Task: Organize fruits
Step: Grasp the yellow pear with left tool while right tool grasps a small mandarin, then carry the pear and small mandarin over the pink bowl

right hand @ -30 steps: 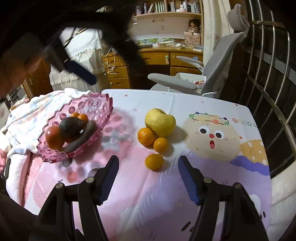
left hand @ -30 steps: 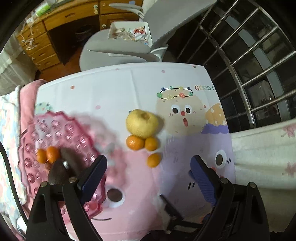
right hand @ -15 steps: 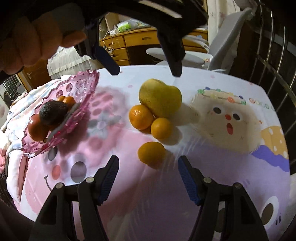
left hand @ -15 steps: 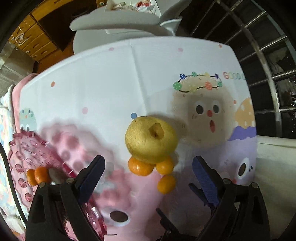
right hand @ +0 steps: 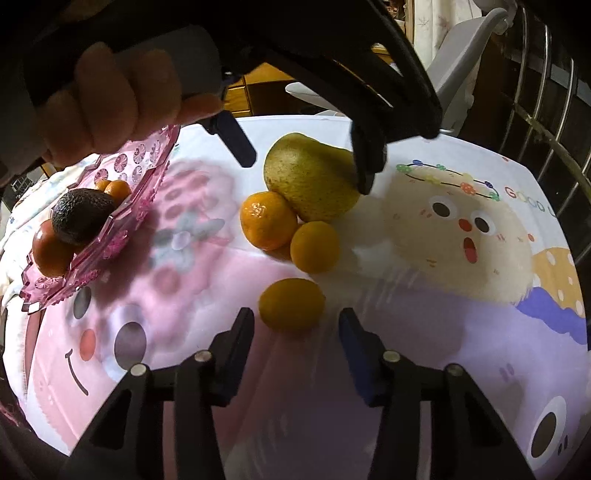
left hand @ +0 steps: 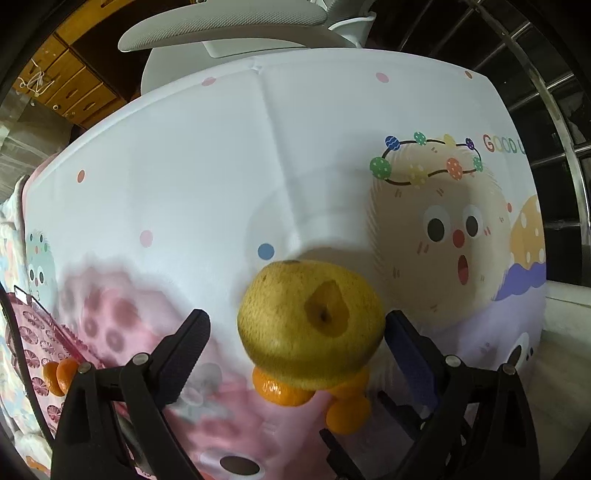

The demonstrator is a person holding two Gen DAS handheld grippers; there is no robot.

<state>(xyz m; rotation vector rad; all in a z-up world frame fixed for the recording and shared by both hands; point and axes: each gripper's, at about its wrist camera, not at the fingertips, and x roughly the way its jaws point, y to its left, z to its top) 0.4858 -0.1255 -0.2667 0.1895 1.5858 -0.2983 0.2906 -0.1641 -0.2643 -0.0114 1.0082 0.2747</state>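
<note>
A large yellow pear lies on the cartoon tablecloth with three small oranges against it. My left gripper is open and straddles the pear, one jaw on each side, its right pad close to the skin; it also shows from above in the right wrist view. My right gripper is open and empty, just short of the nearest orange. A pink glass plate at the left holds an avocado, a red fruit and small oranges.
The plate's edge with two small oranges shows at the left in the left wrist view. A grey office chair and a wooden desk stand beyond the far table edge. Metal railing runs along the right.
My left gripper has moved from over the plate to the right and down, and now straddles the pear. My right gripper has moved forward toward the nearest orange.
</note>
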